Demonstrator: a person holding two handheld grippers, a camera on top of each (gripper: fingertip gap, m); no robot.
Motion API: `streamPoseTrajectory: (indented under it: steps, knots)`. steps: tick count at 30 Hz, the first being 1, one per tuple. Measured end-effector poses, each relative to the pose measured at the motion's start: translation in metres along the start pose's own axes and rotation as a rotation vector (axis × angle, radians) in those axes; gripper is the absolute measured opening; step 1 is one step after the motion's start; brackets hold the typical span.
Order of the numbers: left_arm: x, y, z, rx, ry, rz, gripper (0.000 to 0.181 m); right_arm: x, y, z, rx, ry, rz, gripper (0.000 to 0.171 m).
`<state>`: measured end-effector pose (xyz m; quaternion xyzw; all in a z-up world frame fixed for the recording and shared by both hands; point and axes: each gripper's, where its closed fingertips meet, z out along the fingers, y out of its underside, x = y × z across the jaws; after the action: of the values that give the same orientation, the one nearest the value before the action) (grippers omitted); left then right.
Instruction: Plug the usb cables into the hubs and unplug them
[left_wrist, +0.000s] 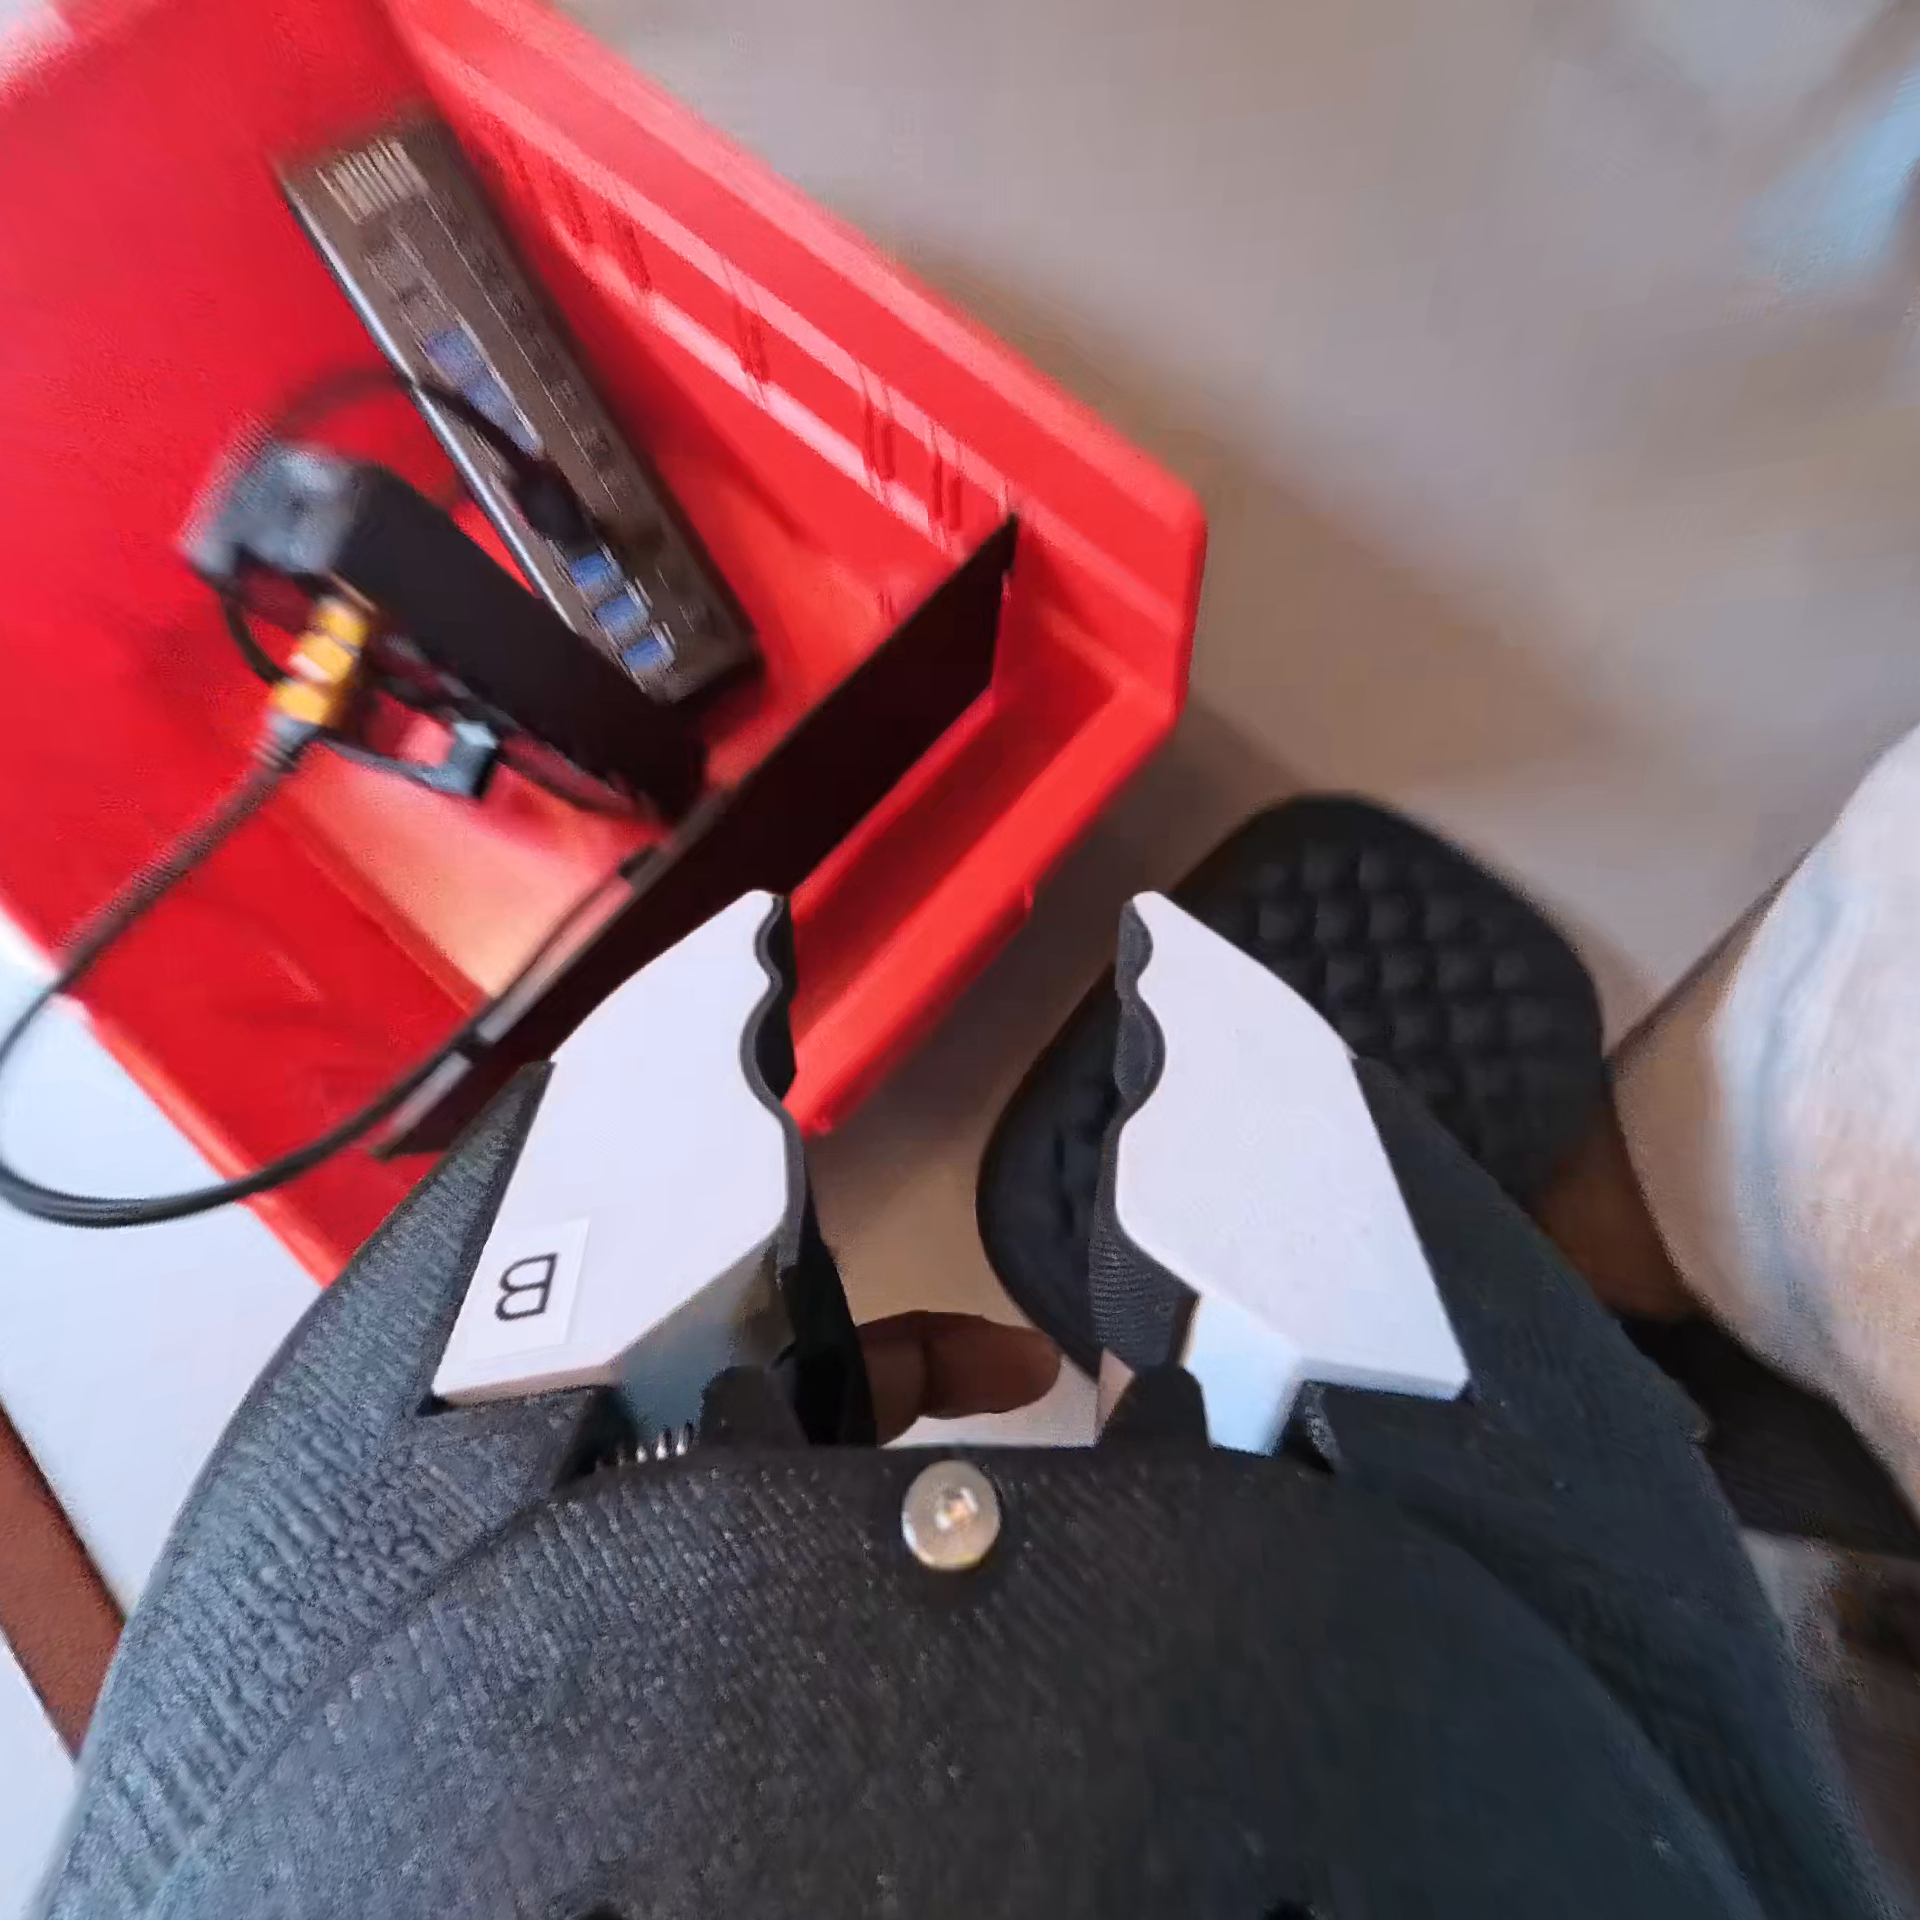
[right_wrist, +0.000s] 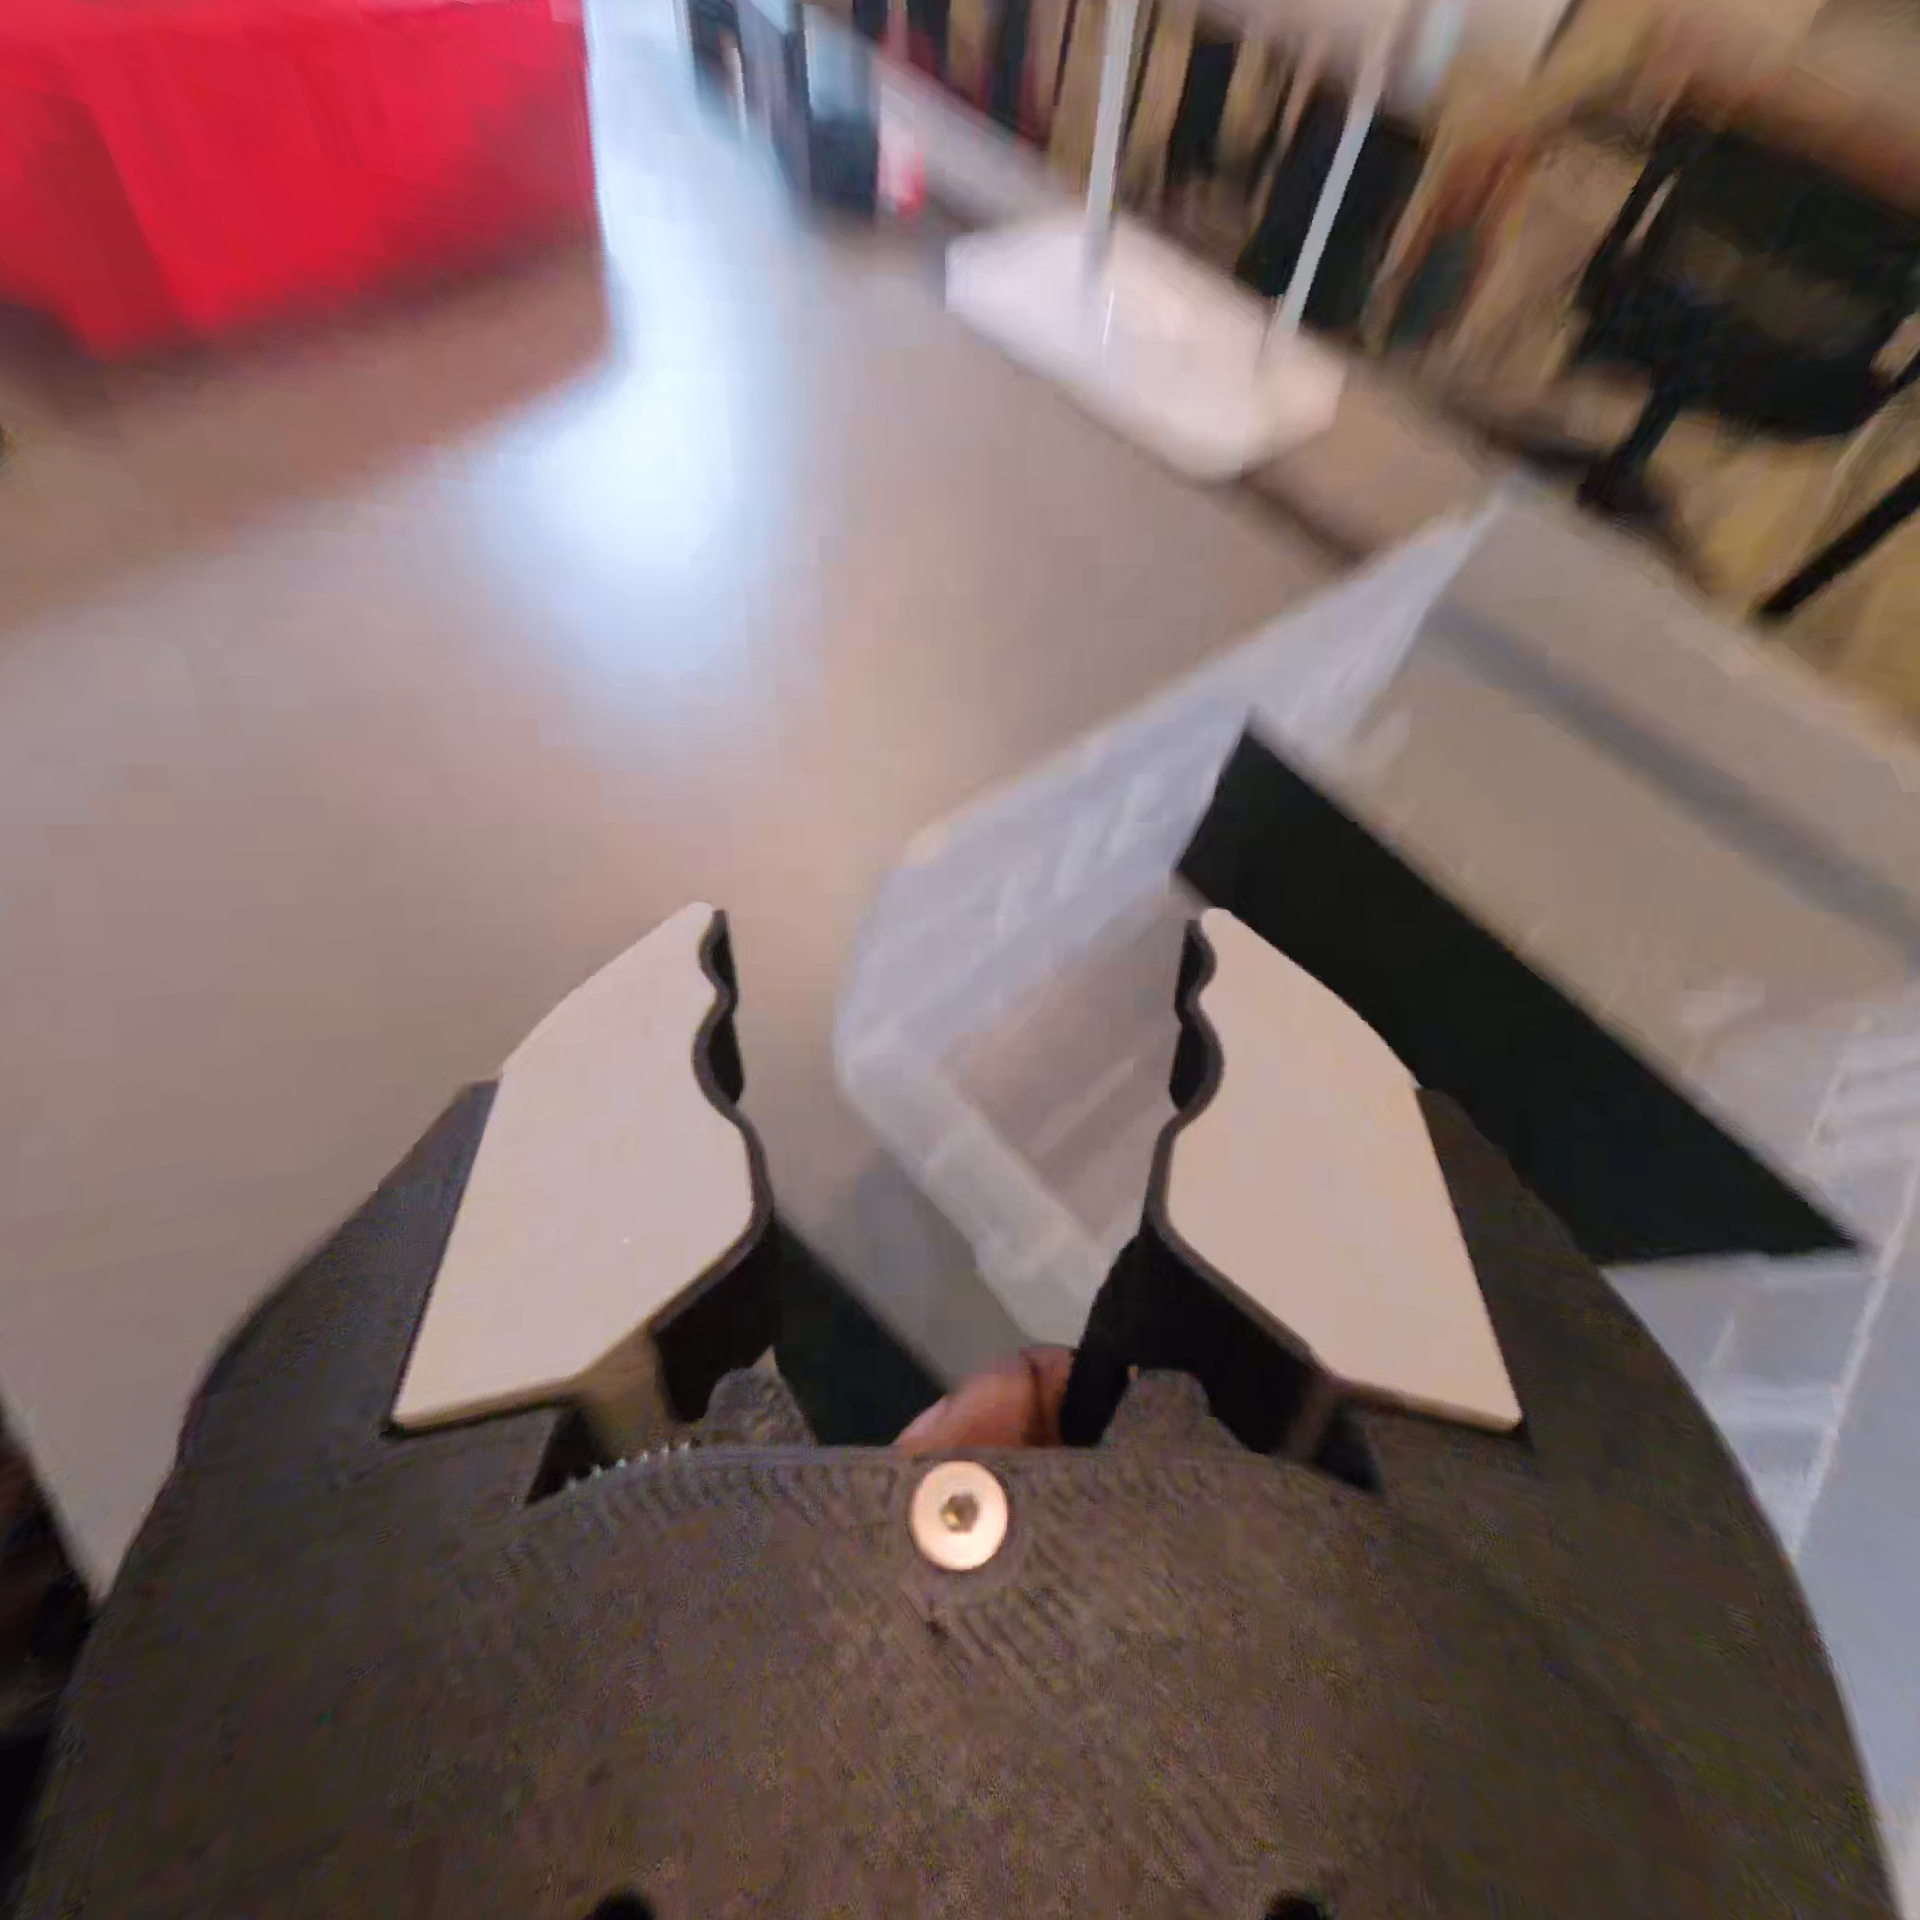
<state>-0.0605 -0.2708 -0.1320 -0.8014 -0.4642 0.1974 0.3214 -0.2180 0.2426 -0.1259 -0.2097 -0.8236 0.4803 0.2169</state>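
In the upper left of the left wrist view, a grey USB hub lies in a red bin beside black cables, beyond the released, empty left claw. The right claw gapes empty above a clear plastic container, view blurred.

Red bin cut off by top & left edges. Hub inside it is motion-blurred, ports can't be counted. Black cable runs off left edge; its plug end by the yellow connectors too smeared to tell what's mated. Right wrist view blurred throughout: clear bin contents unreadable, far furniture indistinct.
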Motion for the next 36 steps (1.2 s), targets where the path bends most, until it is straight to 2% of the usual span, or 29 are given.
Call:
streamPoseTrajectory:
  steps: [1, 3, 5, 7, 10, 13, 14, 16, 20, 26, 33, 36]
  knots:
    - [-0.004, -0.018, -0.006, 0.069, -0.032, -0.018, 0.063, -0.001, -0.025, -0.002, 0.144, 0.018, -0.003, 0.089]
    - [-0.018, -0.053, -0.014, 0.187, -0.109, -0.057, 0.076, -0.007, -0.074, -0.007, 0.438, 0.033, 0.003, 0.105]
    - [-0.035, -0.08, -0.014, 0.224, -0.194, -0.071, 0.084, -0.013, -0.109, -0.007, 0.658, 0.029, 0.022, 0.114]
    - [-0.05, -0.101, -0.001, 0.195, -0.255, -0.068, 0.088, -0.02, -0.129, 0.003, 0.784, 0.01, 0.045, 0.117]
    - [-0.065, -0.124, 0.033, 0.081, -0.282, -0.029, 0.089, -0.035, -0.141, 0.029, 0.881, -0.033, 0.063, 0.116]
    - [-0.1, -0.132, 0.071, -0.058, -0.346, -0.022, 0.08, -0.046, -0.139, 0.046, 0.93, -0.082, 0.093, 0.112]
    - [-0.107, -0.134, 0.084, -0.087, -0.32, -0.059, 0.079, -0.049, -0.137, 0.049, 0.925, -0.113, 0.115, 0.113]
    - [-0.114, -0.13, 0.11, -0.162, -0.228, -0.141, 0.079, -0.055, -0.136, 0.045, 0.929, -0.154, 0.111, 0.112]
    - [-0.133, -0.113, 0.145, -0.311, -0.23, -0.209, 0.079, -0.054, -0.137, 0.024, 1.017, -0.152, 0.099, 0.103]
    - [-0.148, -0.086, 0.168, -0.514, -0.328, -0.175, 0.074, -0.066, -0.135, 0.028, 1.002, -0.207, 0.099, 0.1]
    - [-0.142, -0.062, 0.189, -0.593, -0.224, -0.279, 0.061, -0.082, -0.132, 0.04, 0.943, -0.205, 0.016, 0.099]
    - [-0.144, -0.052, 0.194, -0.635, -0.236, -0.266, 0.066, -0.083, -0.13, 0.043, 0.926, -0.186, -0.01, 0.098]
